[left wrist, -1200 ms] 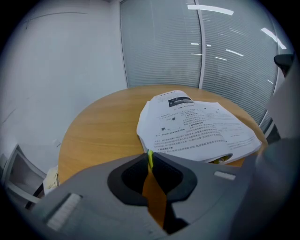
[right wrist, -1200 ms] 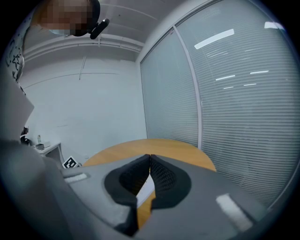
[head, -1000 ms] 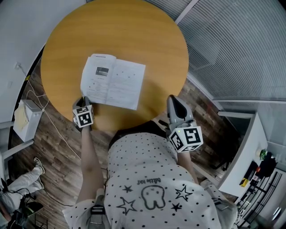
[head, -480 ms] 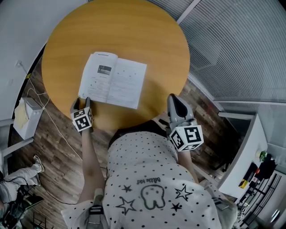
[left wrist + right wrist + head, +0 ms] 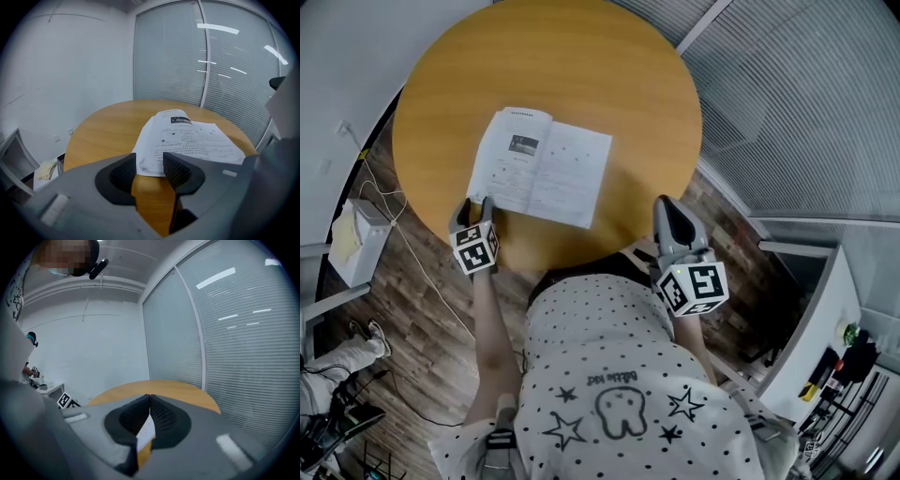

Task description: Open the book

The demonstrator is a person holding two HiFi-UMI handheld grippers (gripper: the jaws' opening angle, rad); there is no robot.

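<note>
Woodgrain fills the middle of the head view: a round table (image 5: 581, 56) standing on a plank floor (image 5: 394, 314). The book (image 5: 542, 167) lies open and flat on the table's near-left part, pages up, with a small dark picture block on its left page.

The left gripper (image 5: 475, 206) sits at the table's near-left edge, just beside the book's near-left corner. Its jaws have just swung open and then eased in a little. They stand released, pads apart and pressing on nothing, and the page corner shows beyond the gap.

The right gripper (image 5: 667, 204) rests at the table's near-right edge, well apart from the book. Its jaws are clenched tip to tip and hold nothing.
</note>
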